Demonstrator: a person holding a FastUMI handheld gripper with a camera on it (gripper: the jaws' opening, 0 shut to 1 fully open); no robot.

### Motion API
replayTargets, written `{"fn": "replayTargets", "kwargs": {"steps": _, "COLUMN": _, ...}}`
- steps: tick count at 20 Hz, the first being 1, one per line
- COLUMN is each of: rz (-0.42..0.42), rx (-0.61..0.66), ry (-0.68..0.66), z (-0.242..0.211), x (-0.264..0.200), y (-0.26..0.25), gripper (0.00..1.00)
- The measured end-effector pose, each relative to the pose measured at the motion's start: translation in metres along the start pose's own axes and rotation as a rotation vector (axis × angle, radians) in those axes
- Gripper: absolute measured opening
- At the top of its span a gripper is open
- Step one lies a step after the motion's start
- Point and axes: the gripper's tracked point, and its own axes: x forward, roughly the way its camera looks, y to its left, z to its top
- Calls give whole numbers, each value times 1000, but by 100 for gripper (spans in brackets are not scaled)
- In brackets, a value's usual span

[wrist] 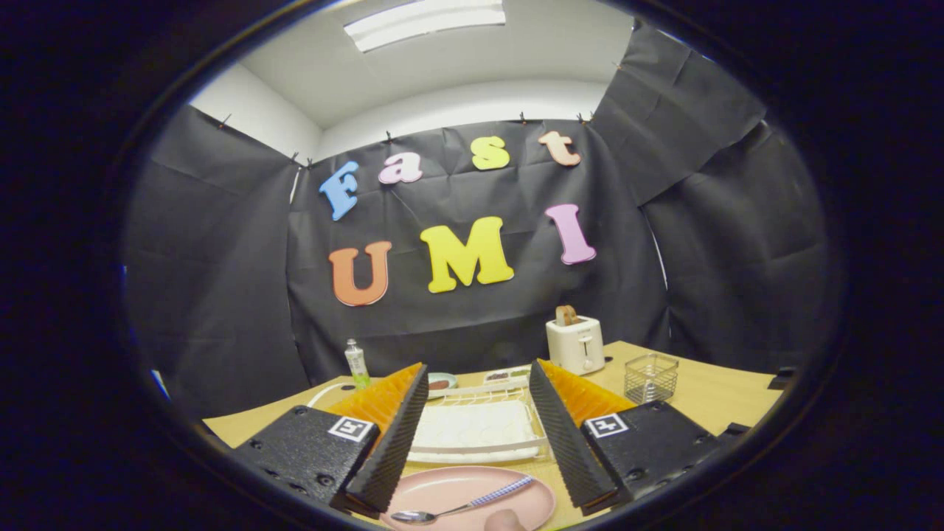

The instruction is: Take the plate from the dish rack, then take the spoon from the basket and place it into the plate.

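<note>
Gripper [478, 435] fingers spread wide, holding nothing — spoon [461, 505] lies on pink plate [516, 505] betw. them, white dish rack [476, 431] ahead, toaster [575, 343] & wire basket [650, 377] on wood table [708, 394].

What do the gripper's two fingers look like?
The gripper has two wedge-shaped fingers. Their inner faces are black and finely ribbed, and their outer sides are orange with ridges. Each finger sits on a chunky black block with a rough surface, small screws, and a little square black-and-white marker on top.
</note>
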Motion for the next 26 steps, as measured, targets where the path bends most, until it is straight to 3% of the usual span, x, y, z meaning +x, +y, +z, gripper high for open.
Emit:
{"fn": "replayTargets", "kwargs": {"steps": 4, "rz": 18, "rx": -79, "ry": 17, "z": 12, "x": -21, "y": -3, "gripper": 100}}
{"fn": "replayTargets", "kwargs": {"steps": 14, "rz": 11, "rx": -108, "ry": -1, "z": 12, "x": -54, "y": -10, "gripper": 100}}
{"fn": "replayTargets", "kwargs": {"steps": 26, "rz": 45, "rx": -88, "ry": 18, "z": -1, "x": -59, "y": 1, "gripper": 100}}
